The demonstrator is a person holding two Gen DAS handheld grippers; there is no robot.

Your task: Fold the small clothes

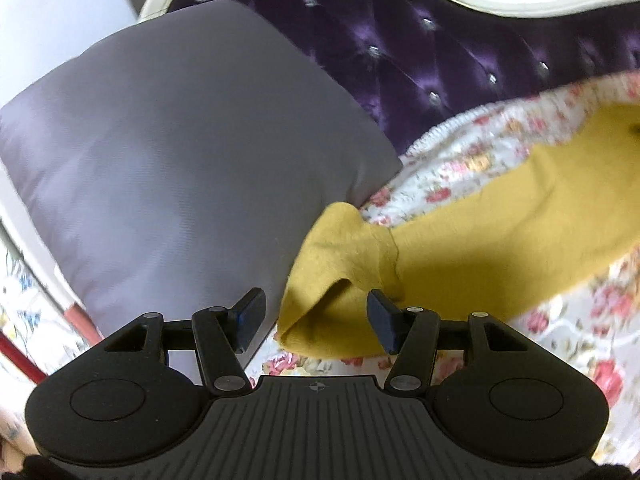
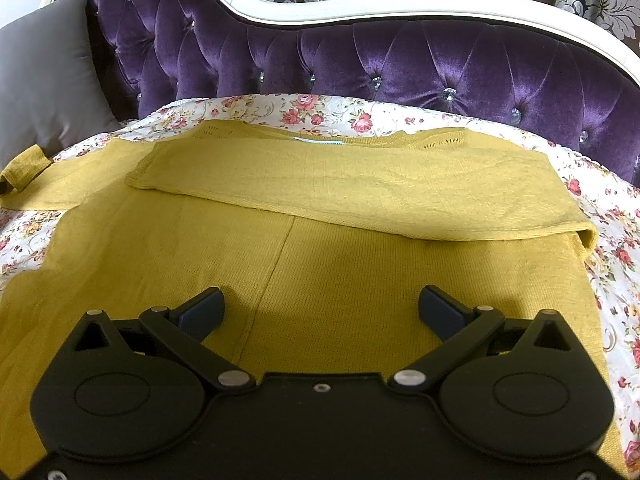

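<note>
A mustard-yellow knit sweater (image 2: 320, 264) lies spread on a floral bedspread (image 2: 320, 110), in front of a tufted purple headboard (image 2: 400, 64). One sleeve is already folded across the chest; the other sleeve (image 1: 460, 232) lies stretched out toward a grey pillow (image 1: 180, 152), with its cuff (image 1: 332, 280) raised and curled open.

The left gripper (image 1: 316, 316) hovers at this cuff with its jaws apart; the fabric edge sits between them, but the pads do not appear to press on it. The right gripper (image 2: 320, 312) waits above the sweater's body, jaws wide apart and empty.

The knit is judged light, soft and limp, with enough surface texture to resist slipping. It will likely sag and stretch if lifted by a single layer. The doubled cuff, being thicker and hemmed, seems the soundest place to take hold; a pinch farther up the sleeve risks dragging the body out of line.
</note>
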